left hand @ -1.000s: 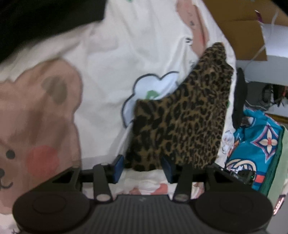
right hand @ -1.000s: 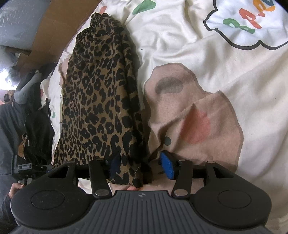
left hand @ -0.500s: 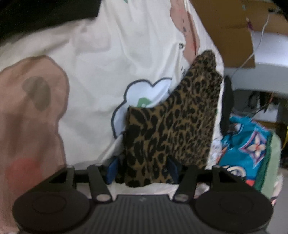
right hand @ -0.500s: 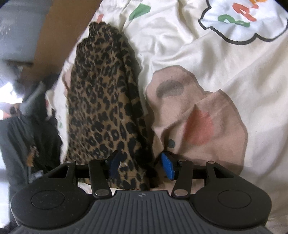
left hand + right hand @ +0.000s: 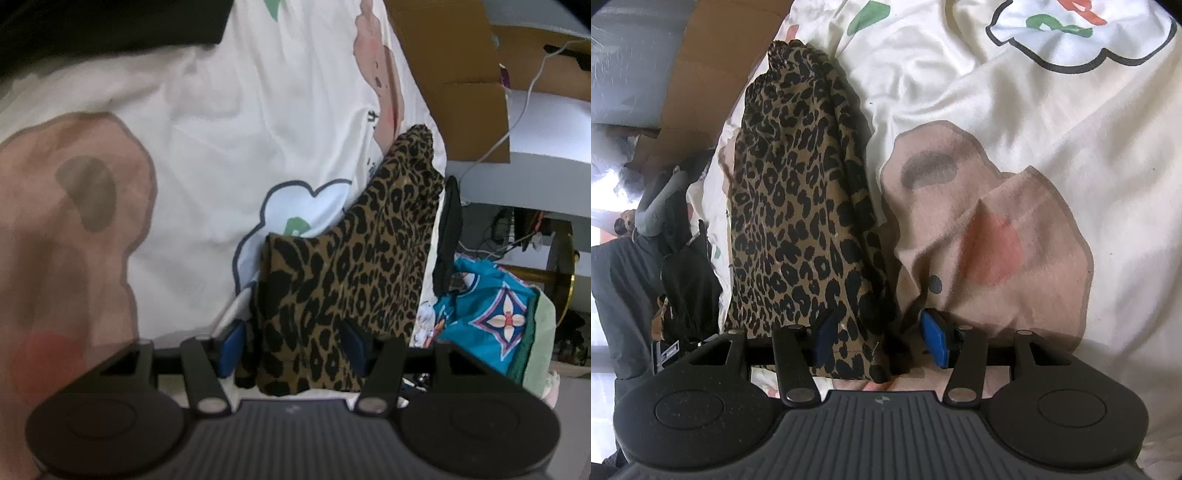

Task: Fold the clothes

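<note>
A folded leopard-print garment [image 5: 351, 280] lies as a long strip along the edge of a white cartoon-print bedsheet [image 5: 221, 129]. My left gripper [image 5: 291, 347] is open at the strip's near end. The cloth fills the gap between the blue pads, which do not visibly squeeze it. In the right wrist view the same garment [image 5: 798, 206] runs away from me on the bedsheet [image 5: 1071, 147]. My right gripper [image 5: 879, 338] is open over its other end: the left pad sits above the cloth, and the right pad stands clear over the sheet's bear print.
Past the bed edge are a cardboard box [image 5: 454, 74], a white cable [image 5: 517, 107], a black item [image 5: 448, 236] and a teal patterned cloth [image 5: 491, 310]. Dark fabric [image 5: 92, 26] lies top left. A person's grey sleeve [image 5: 653, 206] and a black bag [image 5: 687, 288] are beside the bed.
The left gripper's jaws have widened a little around the end of the leopard garment, and its view has tipped slightly. The right gripper has hardly shifted and its jaws stand as before.
</note>
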Motion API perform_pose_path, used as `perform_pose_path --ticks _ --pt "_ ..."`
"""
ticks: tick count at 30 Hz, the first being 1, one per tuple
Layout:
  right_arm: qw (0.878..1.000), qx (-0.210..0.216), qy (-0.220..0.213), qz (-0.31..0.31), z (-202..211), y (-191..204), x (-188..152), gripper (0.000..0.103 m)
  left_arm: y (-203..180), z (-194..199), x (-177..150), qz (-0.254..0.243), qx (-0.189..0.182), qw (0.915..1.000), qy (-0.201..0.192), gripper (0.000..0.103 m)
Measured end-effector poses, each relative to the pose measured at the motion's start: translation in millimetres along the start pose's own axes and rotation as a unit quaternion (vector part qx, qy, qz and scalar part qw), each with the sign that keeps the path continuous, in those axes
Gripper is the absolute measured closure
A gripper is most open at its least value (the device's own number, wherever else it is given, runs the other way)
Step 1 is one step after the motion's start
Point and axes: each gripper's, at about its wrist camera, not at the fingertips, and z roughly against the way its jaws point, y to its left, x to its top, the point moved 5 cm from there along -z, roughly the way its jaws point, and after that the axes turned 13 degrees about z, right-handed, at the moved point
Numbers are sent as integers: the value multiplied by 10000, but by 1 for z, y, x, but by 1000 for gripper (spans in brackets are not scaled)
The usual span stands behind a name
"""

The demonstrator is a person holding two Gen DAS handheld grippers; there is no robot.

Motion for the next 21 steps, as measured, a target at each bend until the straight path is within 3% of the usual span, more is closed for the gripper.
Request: perform_pose_path --ticks 6,9,14,21 --pt "9987 273 66 -419 -8 -2 3 47 2 -5 3 46 -140 9999 -24 44" --pt "9984 420 57 -383 -9 6 3 49 -1 -4 3 -10 -122 9999 -26 44" --pt "9961 809 -139 -314 0 14 9 49 -10 3 0 -87 -397 9992 69 44" --pt "9970 672 -59 -369 -6 2 2 49 -7 -8 0 -168 -167 9997 61 43"
